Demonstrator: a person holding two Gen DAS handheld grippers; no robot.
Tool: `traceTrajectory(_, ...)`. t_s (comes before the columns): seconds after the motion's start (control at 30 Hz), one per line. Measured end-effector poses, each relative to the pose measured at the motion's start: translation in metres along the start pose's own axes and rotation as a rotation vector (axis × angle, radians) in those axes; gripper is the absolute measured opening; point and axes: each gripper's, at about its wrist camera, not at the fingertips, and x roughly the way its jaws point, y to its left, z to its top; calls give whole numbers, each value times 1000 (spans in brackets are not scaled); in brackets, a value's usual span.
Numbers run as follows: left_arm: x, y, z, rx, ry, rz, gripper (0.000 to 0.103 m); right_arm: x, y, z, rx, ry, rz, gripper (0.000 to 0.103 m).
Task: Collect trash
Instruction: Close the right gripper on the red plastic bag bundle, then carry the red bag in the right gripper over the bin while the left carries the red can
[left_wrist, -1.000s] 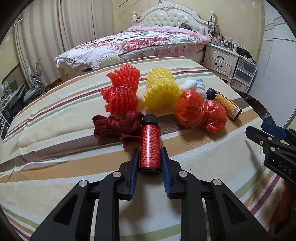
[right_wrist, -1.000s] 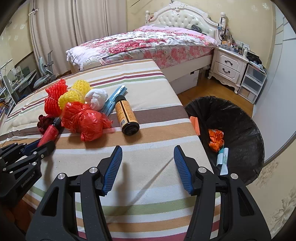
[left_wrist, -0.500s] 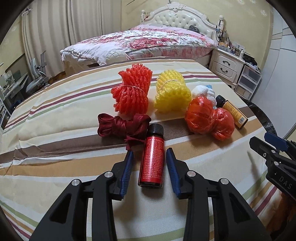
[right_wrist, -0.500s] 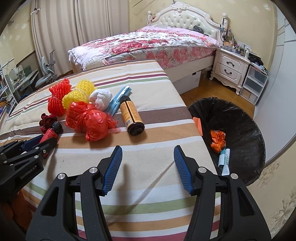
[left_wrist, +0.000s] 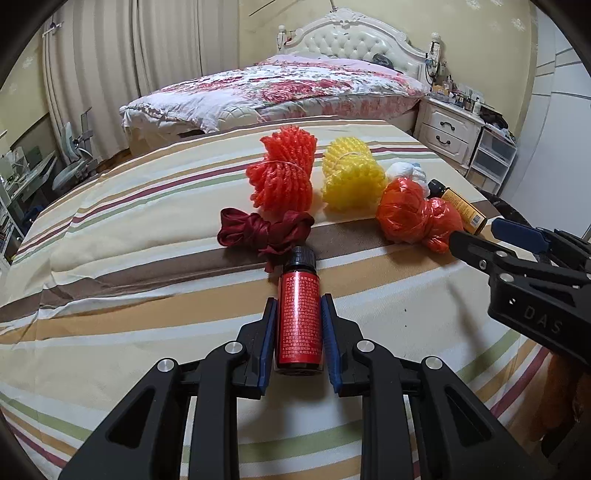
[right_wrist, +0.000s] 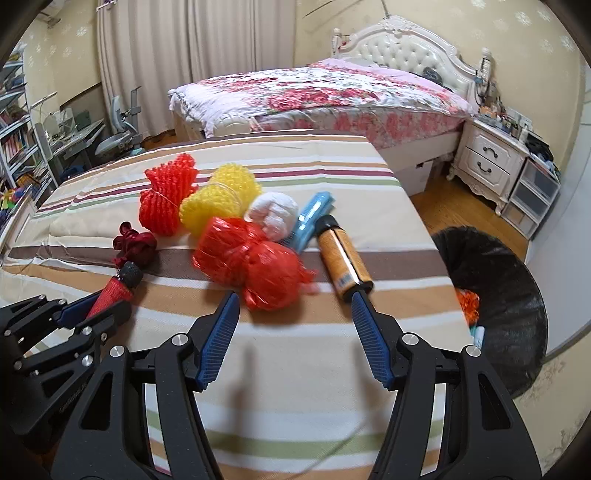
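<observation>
Left gripper (left_wrist: 298, 332) jaws gripped the red bottle (left_wrist: 299, 317); right gripper (right_wrist: 291, 332) jaws were opening, empty. Only the right view showed the trash bin (right_wrist: 517, 280).

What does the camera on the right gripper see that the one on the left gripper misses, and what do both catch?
Only the right wrist view shows the black-lined trash bin and the blue comb-like item.

Only the left wrist view shows the left gripper pressing both sides of the red bottle.

Both show the striped table, the orange bag, the amber bottle, and the right gripper, whose jaws are opening with nothing between them.
</observation>
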Motion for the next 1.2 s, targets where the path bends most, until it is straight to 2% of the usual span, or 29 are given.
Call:
traceTrajectory(0.3, -7, 31, -6, -53, -14, 47, 25, 25, 24, 14, -66, 40, 4, 60)
traceTrajectory(0.4, -3, 41, -8, -80, -2, 50, 25, 33, 30, 11, -87, 75, 8, 37)
traceTrajectory(0.5, -2, 45, -8, -107, 6, 37, 25, 31, 31, 7, -92, 69, 7, 34)
traceTrajectory(0.87, -8, 43, -11, -110, -27, 49, 25, 7, 28, -6, -70, 49, 14, 33)
traceTrajectory(1.2, -16, 28, -9, -90, -57, 46, 25, -16, 1, -17, -7, 18, -20, 33)
